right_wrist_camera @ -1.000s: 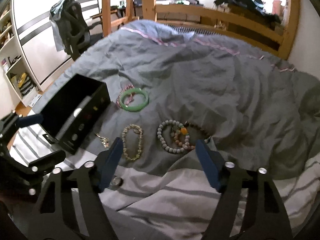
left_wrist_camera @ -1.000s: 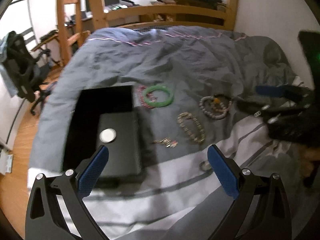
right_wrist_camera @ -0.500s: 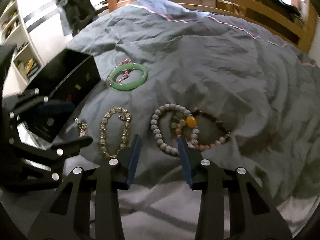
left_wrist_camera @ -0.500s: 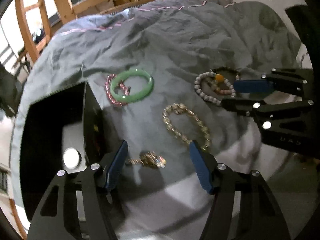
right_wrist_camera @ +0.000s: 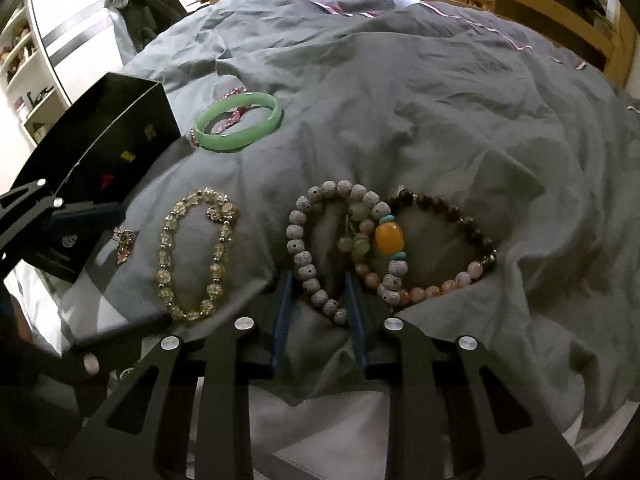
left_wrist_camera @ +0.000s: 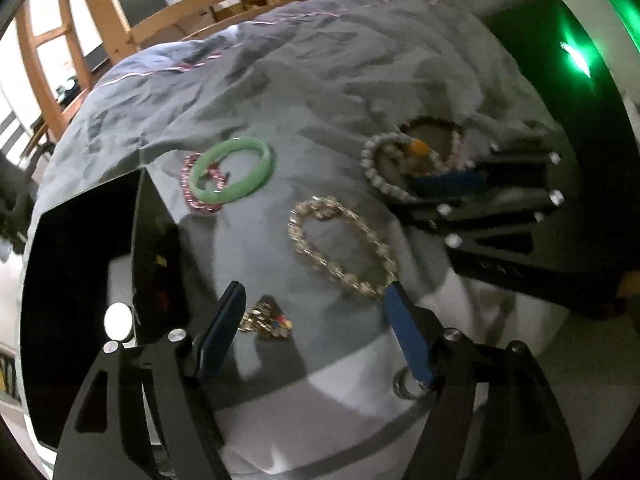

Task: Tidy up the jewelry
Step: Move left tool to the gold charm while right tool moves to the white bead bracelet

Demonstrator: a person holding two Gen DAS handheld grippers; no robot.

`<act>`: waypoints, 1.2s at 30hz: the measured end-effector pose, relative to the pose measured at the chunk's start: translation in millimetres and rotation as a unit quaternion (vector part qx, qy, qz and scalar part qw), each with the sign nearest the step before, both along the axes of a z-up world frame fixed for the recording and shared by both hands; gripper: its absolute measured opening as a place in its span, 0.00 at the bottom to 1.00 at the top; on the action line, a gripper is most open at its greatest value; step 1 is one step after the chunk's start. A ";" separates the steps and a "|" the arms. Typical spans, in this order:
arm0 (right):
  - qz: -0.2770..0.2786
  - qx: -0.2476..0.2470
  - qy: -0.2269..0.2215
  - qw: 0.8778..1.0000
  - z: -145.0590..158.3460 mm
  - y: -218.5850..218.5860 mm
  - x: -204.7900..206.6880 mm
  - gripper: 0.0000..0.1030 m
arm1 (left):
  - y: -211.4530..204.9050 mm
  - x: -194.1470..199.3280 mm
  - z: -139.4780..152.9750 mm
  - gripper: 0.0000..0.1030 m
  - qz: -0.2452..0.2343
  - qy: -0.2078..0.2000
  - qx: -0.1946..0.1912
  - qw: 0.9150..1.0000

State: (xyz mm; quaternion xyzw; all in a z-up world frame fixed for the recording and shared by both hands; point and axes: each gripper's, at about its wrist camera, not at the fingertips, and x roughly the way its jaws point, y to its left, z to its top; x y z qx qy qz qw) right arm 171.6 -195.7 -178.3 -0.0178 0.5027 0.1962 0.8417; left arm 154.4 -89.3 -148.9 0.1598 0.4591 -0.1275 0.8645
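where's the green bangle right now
The green bangle lies on the grey duvet, upper left in the right wrist view, overlapping a pink bead bracelet, just right of the black box.

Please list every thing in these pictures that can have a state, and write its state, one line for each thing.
black box: open, on the bed beside the jewelry.
green bangle: flat on the blanket, over a pink bead bracelet.
clear bead bracelet: flat, untouched.
white bead bracelet: on the blanket, its near end between the right gripper fingers.
small charm: between the left gripper fingers.
right gripper: closing.
left gripper: opening.
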 end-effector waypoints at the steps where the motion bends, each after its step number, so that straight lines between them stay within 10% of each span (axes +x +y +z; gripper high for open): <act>1: -0.001 -0.002 -0.002 1.000 0.1 0.6 -0.4 0.24 | 3.0 1.2 1.6 0.63 0.010 -0.003 -0.006 1.000; 6: -0.006 0.002 -0.003 1.000 -0.2 -1.8 -4.9 0.24 | 23.1 1.6 11.7 0.56 0.048 -0.017 -0.031 0.998; 14: -0.010 0.009 -0.001 1.000 -1.3 -3.4 -5.5 0.24 | 0.9 -6.0 8.9 0.68 -0.028 0.027 -0.066 0.997; 24: -0.011 0.009 -0.002 1.000 -1.4 -4.2 -5.8 0.24 | 43.4 10.9 -10.8 0.48 0.098 0.030 -0.095 0.990; 36: -0.010 -0.001 -0.011 1.000 -1.2 -1.8 -6.6 0.24 | 62.7 0.5 -3.8 0.27 0.139 0.003 -0.113 0.984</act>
